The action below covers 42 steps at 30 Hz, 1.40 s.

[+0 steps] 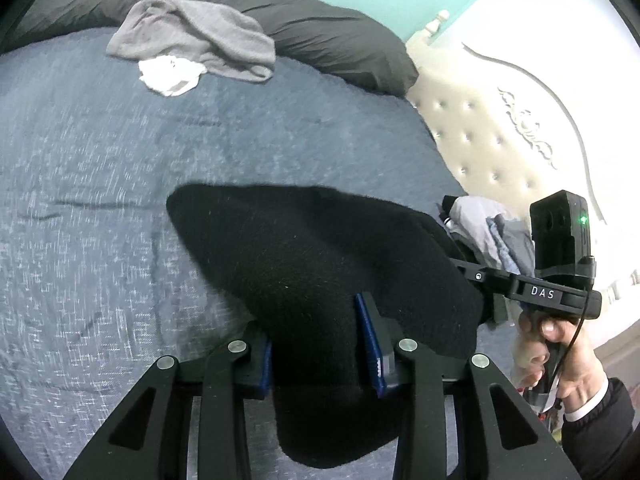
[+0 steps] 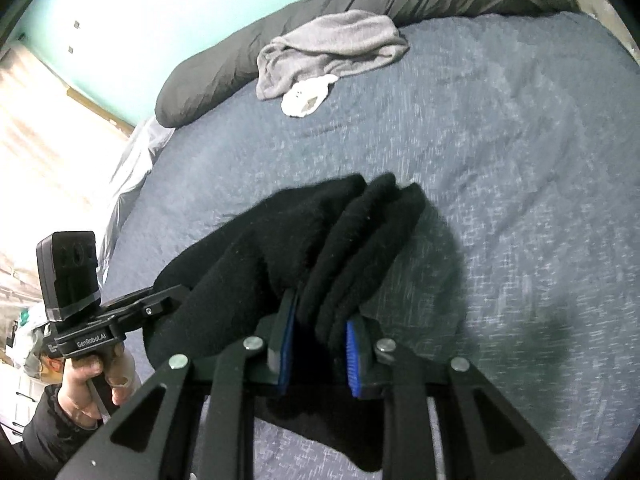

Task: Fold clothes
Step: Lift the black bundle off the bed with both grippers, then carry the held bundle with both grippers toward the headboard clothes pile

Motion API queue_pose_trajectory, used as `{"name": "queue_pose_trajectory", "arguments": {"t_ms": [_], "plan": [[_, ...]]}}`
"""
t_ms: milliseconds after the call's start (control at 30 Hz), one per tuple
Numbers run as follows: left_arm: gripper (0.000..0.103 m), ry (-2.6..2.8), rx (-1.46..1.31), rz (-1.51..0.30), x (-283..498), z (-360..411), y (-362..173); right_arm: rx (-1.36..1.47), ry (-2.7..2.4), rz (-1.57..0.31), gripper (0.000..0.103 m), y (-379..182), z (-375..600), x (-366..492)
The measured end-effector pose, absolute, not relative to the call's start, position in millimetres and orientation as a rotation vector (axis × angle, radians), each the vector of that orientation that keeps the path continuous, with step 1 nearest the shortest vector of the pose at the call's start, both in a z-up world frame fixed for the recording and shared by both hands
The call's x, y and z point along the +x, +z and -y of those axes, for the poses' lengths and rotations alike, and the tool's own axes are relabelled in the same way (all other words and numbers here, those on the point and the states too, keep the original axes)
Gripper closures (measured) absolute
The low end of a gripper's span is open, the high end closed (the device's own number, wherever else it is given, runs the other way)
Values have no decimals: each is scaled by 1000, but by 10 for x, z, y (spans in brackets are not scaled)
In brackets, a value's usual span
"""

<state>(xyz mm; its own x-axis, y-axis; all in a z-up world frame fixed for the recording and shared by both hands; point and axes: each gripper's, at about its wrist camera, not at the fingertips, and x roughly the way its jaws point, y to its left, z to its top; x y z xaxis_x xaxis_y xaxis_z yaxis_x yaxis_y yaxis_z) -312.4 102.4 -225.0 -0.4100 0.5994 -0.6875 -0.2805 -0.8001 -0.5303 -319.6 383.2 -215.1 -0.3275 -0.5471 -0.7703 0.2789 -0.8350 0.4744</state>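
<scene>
Blue bedspread [image 1: 100,152], black garment [image 1: 312,256] apparently pinched, edges cut off.

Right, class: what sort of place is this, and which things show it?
Most likely a bedroom: a bed with a blue-grey bedspread, a dark pillow at its far edge and a tufted cream headboard.

A dark pillow [image 1: 320,36] lay along the blue bedspread's [image 1: 100,160] twelve o'clock edge; a white tufted headboard [image 1: 500,140] stood at three o'clock.
</scene>
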Motion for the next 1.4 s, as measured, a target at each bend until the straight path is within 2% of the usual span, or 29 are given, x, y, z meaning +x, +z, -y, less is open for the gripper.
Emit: {"name": "queue_pose_trajectory", "arguments": {"t_ms": [733,1400], "plan": [[65,2224,-1118,382,-2984,-1813,-1186,1261,-2321,346,83,-924,-4562,-2932],[65,2187,-1035,299,-2886,-2921,-582,1187,-2446,366,83,-286,-5647,-2661]]}}
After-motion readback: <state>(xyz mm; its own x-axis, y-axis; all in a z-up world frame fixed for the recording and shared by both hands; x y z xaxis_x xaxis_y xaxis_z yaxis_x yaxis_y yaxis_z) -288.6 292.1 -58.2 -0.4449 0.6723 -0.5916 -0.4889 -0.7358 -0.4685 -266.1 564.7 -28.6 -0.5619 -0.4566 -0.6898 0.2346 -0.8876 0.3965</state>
